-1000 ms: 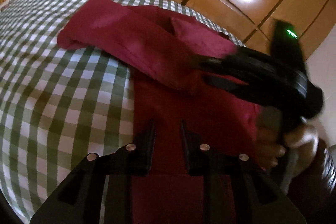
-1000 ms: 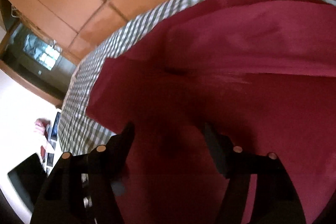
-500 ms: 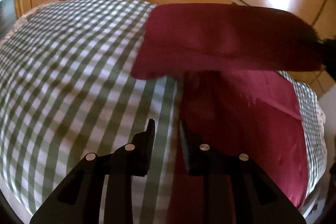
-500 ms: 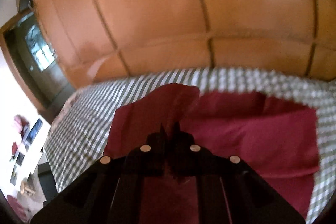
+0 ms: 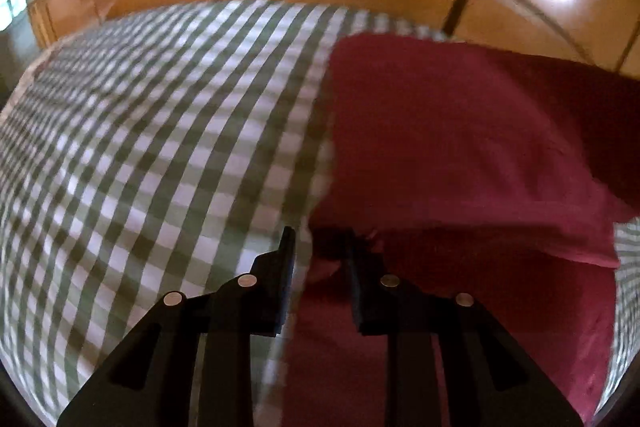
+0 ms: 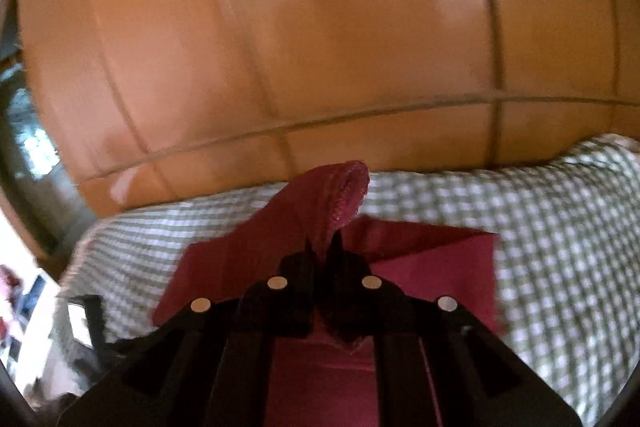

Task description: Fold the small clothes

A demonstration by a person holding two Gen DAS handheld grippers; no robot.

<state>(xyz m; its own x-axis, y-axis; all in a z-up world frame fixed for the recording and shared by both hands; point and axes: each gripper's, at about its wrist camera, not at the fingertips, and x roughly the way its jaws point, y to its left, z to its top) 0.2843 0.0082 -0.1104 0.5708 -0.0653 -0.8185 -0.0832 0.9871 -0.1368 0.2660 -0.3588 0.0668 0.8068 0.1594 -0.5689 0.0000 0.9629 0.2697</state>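
Obscured, cropped and blurred regions, both wrist views.

Ahead of my left gripper the checked cloth is motion-smeared; the red garment runs off frame to my right and below, and its edge between my fingers sits in shadow, contact unclear. My right gripper hides the pinched fold behind its fingertips. Wood panels beyond are blurred. Clutter far left too small to identify.

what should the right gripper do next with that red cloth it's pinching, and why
Probably carry the pinched edge across and lay it down. The right gripper is shut on a raised flap of the red garment, while the rest lies flat on the checked sheet. The left gripper is open at its edge.
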